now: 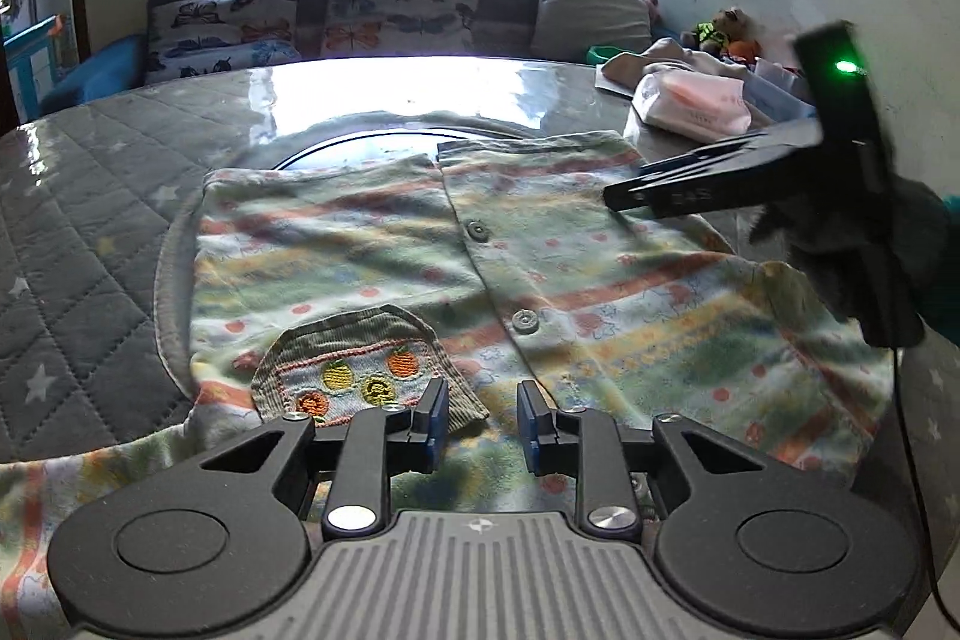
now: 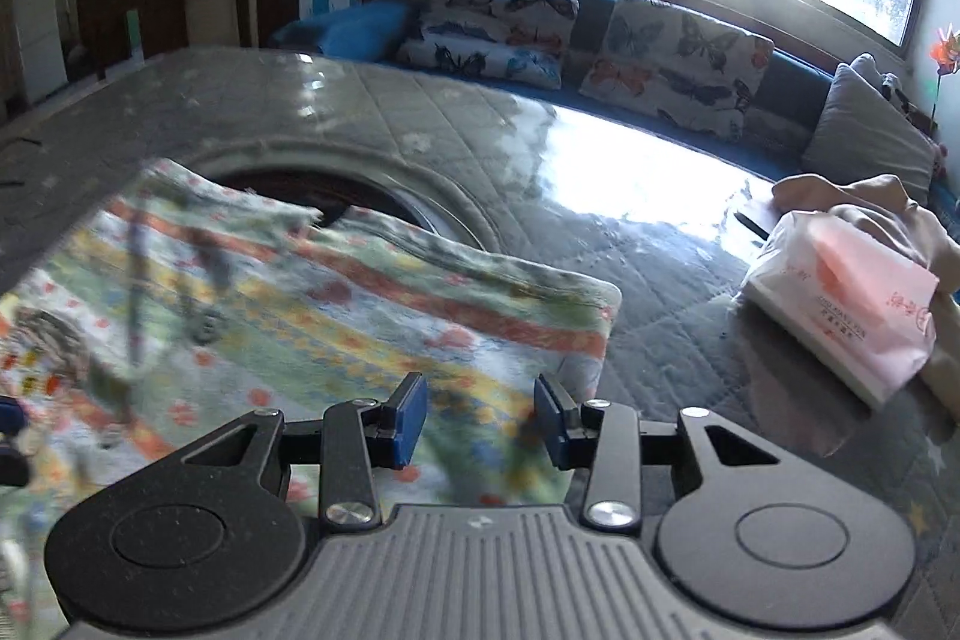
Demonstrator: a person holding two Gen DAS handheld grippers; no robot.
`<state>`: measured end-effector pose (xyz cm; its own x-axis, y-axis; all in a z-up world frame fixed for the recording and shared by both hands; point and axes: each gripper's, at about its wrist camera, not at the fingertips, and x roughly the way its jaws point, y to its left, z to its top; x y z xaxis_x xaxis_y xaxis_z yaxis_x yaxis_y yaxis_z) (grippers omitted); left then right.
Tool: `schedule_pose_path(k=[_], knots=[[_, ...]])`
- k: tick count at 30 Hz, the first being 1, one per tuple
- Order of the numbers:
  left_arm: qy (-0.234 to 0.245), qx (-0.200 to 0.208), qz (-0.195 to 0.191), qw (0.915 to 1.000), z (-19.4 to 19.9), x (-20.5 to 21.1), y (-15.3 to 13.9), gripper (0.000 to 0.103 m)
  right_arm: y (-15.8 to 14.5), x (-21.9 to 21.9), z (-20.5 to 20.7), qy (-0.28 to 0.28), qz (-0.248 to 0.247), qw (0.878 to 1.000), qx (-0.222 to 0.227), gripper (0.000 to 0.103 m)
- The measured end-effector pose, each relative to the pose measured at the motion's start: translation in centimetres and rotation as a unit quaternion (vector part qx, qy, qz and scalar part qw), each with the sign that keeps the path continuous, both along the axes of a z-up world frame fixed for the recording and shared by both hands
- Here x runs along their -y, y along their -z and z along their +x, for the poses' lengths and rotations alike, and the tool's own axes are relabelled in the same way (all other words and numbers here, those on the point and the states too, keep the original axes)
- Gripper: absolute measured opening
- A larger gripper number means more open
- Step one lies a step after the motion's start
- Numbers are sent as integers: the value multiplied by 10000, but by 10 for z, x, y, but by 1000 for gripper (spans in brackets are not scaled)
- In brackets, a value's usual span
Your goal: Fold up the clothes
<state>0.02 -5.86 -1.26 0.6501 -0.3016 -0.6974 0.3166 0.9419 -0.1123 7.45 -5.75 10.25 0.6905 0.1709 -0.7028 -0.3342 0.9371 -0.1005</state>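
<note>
Where sofa backs quilted table, shirt flat

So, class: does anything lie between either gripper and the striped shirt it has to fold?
Nothing visible does. The left gripper and the right gripper both sit directly over the striped shirt. The tissue pack lies off to the side.

Striped, buttoned child's shirt with fruit-embroidered pocket lies flat, front up.
</note>
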Motion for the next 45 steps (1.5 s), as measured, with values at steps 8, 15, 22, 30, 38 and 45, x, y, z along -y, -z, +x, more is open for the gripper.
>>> schedule_pose_path(k=[8, 15, 22, 30, 38, 45], knots=[[98, 58, 51, 9999, -1, 2, -2, 31, -2, 0, 20, -15, -69, 10000, -22, 35], [168, 129, 17, 9998, 0, 8, -7, 32, -9, -8, -29, -739, -259, 9968, -186, 35], [292, 182, 206, 9992, -10, 18, -1, 42, -14, -17, -91, -1227, -198, 9920, -238, 36], [490, 403, 267, 9976, -52, 13, -6, 43, -15, -31, -164, -1710, -87, 9851, -166, 52], [530, 566, 350, 9964, -85, 9, 0, 48, -21, -26, -204, -1593, -253, 9866, 256, 61], [616, 554, 452, 9955, -86, 14, 0, 50, -16, -23, -214, -1387, -58, 9899, 298, 63]])
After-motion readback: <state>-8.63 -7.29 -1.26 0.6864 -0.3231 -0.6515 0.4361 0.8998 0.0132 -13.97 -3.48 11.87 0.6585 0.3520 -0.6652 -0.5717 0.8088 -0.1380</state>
